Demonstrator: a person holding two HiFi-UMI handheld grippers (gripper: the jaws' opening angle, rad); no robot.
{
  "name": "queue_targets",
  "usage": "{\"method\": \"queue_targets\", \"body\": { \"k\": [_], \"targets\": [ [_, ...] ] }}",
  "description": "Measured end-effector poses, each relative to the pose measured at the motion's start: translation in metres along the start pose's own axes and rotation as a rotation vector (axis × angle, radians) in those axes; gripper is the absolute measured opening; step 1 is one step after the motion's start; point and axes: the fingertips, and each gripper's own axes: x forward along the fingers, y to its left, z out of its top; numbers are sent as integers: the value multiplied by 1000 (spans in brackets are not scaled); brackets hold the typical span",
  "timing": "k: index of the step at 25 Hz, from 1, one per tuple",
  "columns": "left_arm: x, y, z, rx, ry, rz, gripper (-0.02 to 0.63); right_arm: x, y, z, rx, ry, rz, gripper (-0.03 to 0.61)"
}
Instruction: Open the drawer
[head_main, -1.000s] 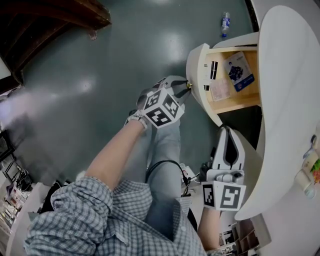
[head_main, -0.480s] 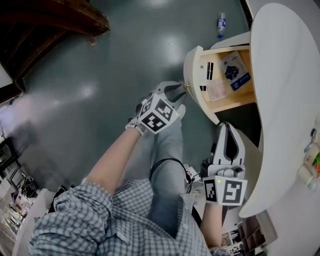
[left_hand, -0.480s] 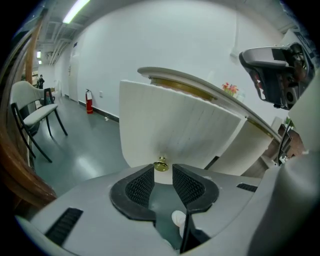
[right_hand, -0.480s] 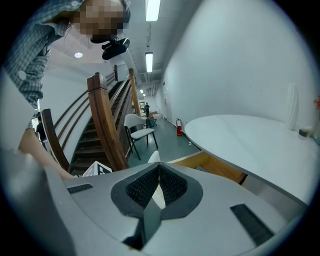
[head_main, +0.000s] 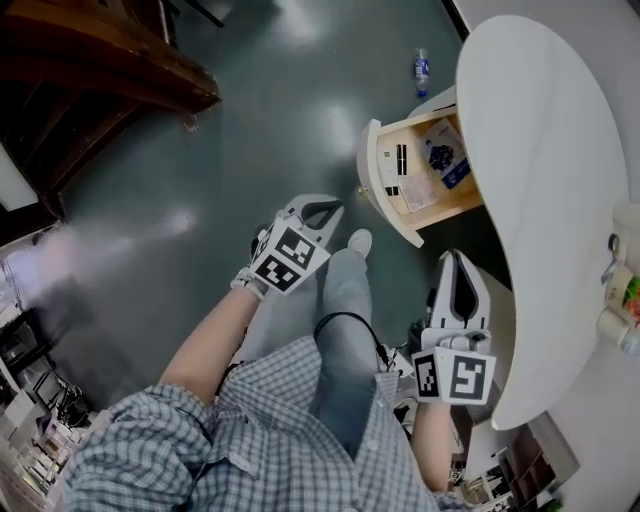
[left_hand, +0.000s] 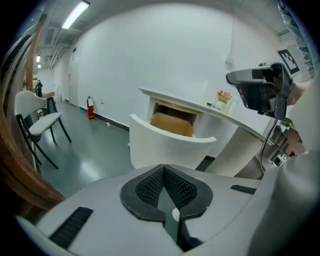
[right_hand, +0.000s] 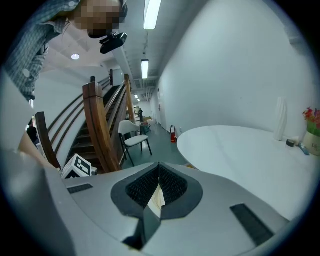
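Head view. The drawer (head_main: 378, 190) stands pulled out from under the white tabletop (head_main: 540, 150), its curved front facing the green floor (head_main: 200, 150); a dark blue booklet (head_main: 441, 160) and pale papers lie inside. My left tool (head_main: 322, 211) hangs at 7 o'clock of the drawer front, apart from it; its jaws have just been closing and are now pressed together on nothing. My right tool (head_main: 456, 262) sits at 5 o'clock of the drawer, beside the tabletop's edge, jaws likewise pressed together and empty. A bottle (head_main: 421, 70) lies on the floor at 12 o'clock of the drawer.
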Motion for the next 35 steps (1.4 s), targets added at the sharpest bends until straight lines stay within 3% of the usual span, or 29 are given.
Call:
{"method": "queue_targets", "body": {
  "k": [6, 15, 21, 27, 35],
  "targets": [
    [-43, 0, 42, 82, -19, -20, 6, -26, -4, 16, -12, -12, -32, 9],
    [-99, -18, 102, 54, -104, -25, 6, -46, 2, 51, -15, -84, -42, 9],
    [-123, -37, 136, 81, -135, -40, 6, -64, -2, 71, -11, -123, -70, 8],
    [-141, -53, 167, 142, -180, -50, 6, -81, -8, 89, -22, -167, -122, 8],
    [-153, -54, 182, 159, -204, -55, 6, -89, -6, 102, 13, -207, -132, 8]
  ]
}}
